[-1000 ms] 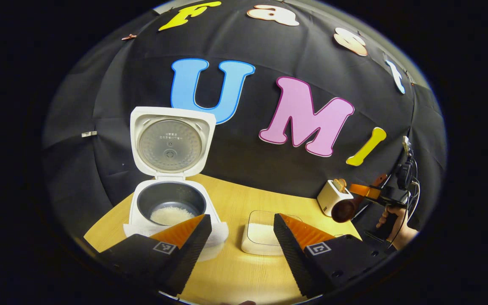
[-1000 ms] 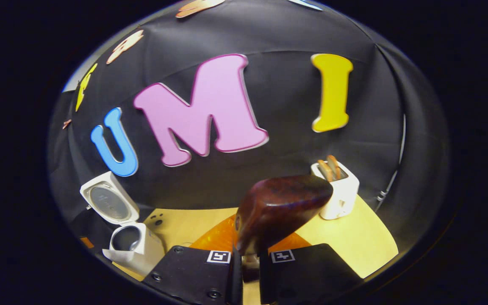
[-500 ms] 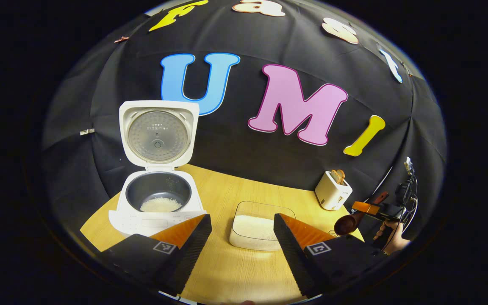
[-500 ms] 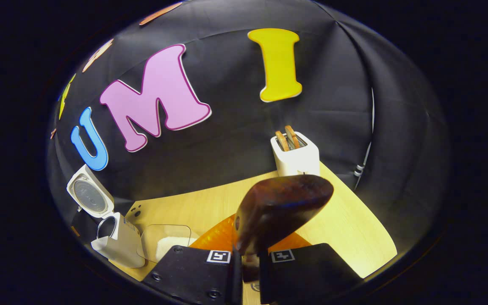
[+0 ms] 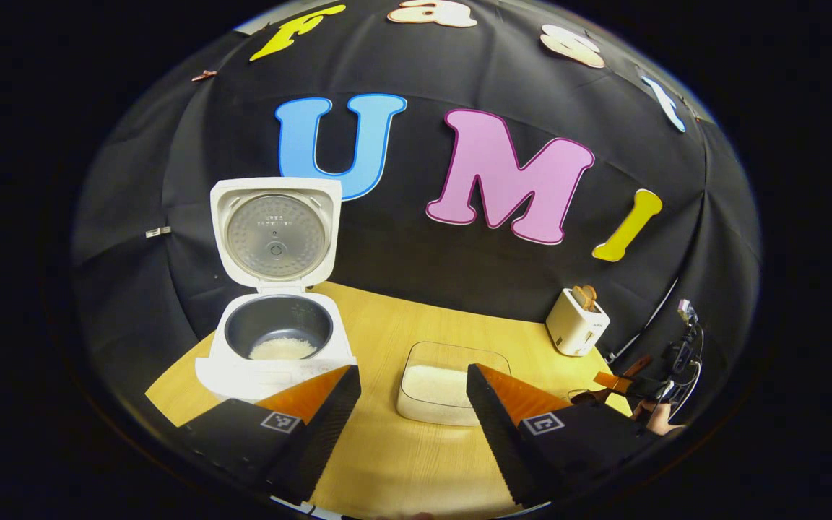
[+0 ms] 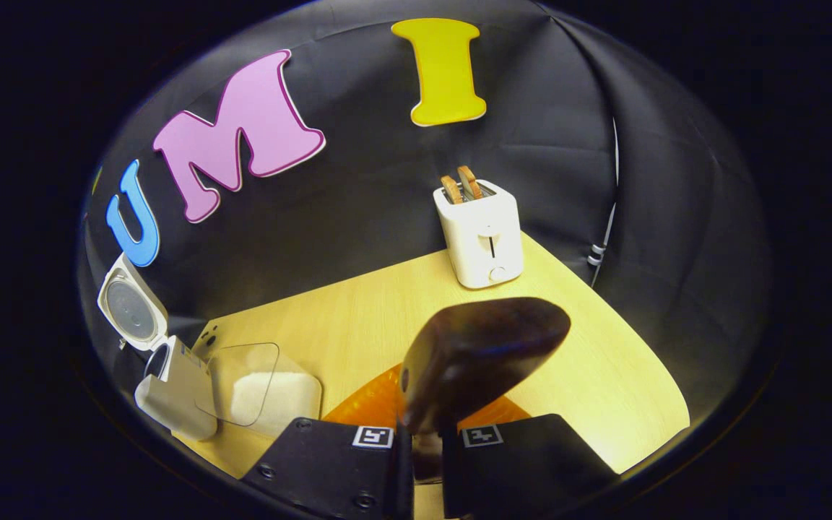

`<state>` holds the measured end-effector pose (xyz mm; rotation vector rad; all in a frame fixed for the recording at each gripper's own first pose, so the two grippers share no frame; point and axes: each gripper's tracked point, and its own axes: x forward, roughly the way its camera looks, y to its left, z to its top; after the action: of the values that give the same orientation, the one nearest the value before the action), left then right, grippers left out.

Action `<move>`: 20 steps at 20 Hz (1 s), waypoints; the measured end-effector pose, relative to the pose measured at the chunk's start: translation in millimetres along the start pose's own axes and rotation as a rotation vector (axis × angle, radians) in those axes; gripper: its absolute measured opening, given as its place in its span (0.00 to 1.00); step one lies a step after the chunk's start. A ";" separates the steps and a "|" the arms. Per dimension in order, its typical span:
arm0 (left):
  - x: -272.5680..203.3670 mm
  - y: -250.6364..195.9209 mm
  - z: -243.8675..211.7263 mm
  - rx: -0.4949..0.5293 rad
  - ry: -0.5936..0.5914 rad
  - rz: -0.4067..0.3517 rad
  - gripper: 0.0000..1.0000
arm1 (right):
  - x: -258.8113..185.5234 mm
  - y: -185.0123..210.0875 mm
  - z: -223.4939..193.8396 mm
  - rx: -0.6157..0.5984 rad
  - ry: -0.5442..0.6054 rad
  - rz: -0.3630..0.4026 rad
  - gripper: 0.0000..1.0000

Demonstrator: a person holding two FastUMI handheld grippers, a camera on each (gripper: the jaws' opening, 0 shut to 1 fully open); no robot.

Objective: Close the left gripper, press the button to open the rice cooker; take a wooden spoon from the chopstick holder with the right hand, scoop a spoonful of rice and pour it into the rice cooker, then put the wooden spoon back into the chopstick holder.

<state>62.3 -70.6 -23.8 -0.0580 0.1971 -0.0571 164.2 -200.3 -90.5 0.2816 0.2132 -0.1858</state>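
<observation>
Wooden tabletop carries the white chopstick holder at its far edge; ahead of and above the wooden spoon, whose bowl points toward it; right gripper is clamped on the handle, nearer than the left gripper, fingers apart.

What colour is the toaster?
The toaster is white; the right gripper view shows it best.

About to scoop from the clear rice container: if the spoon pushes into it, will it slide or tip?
The clear rice container looks low and wide, so tipping seems unlikely. It sits free on the smooth wooden table and looks thin-walled, so it may slide. The wooden spoon in the right gripper looks rigid.
</observation>
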 end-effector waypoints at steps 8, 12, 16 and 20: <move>-11.3 25.2 5.4 -0.023 -0.023 0.051 0.95 | 12.1 2.0 -32.1 0.063 0.058 -0.014 0.23; -12.9 42.1 17.5 -0.025 -0.042 0.054 0.95 | 1.4 4.0 -23.9 0.080 0.045 -0.031 0.46; -10.7 66.5 43.2 -0.006 -0.092 0.070 0.95 | -20.5 -9.7 -17.4 0.100 0.044 -0.101 0.84; -1.5 105.1 72.2 -0.023 -0.141 0.080 0.95 | -50.5 -12.9 -5.1 0.107 0.009 -0.146 0.99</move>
<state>80.4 38.0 40.5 -0.0766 0.0589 0.0287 112.0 -203.3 -86.8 0.3736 0.2336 -0.3406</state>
